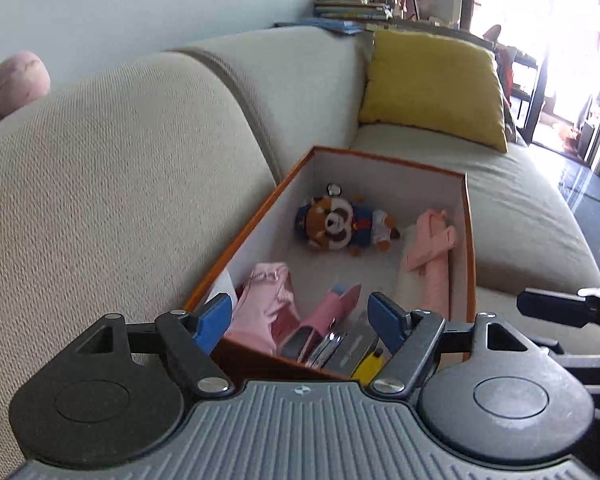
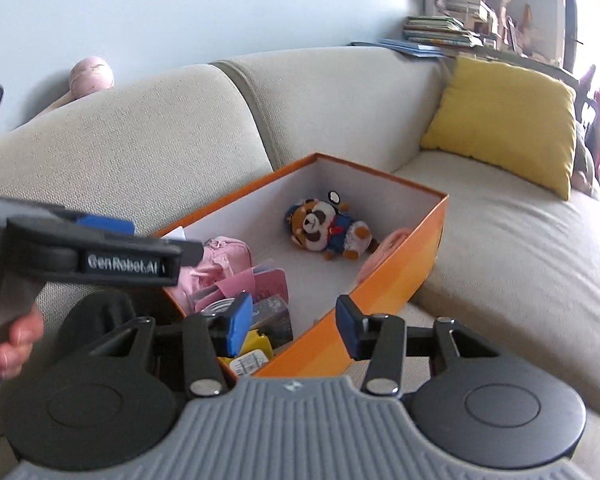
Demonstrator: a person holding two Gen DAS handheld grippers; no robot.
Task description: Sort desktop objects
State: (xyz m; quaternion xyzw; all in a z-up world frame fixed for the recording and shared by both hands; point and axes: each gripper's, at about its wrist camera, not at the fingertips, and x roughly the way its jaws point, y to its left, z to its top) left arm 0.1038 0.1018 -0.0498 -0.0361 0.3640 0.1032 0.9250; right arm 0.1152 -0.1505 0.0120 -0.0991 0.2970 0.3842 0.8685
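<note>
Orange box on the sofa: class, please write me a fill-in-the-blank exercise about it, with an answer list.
1. The orange box rests on a ____.
2. The plush raccoon lies ____ the box.
3. The cushion at the sofa's end is ____.
4. Both the left gripper and right gripper have their jaws ____.

Answers: sofa; inside; yellow; open

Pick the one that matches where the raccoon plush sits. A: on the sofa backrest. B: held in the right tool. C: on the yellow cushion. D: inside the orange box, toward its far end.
D: the raccoon plush lies on the floor of the orange box, near its far wall.
</note>
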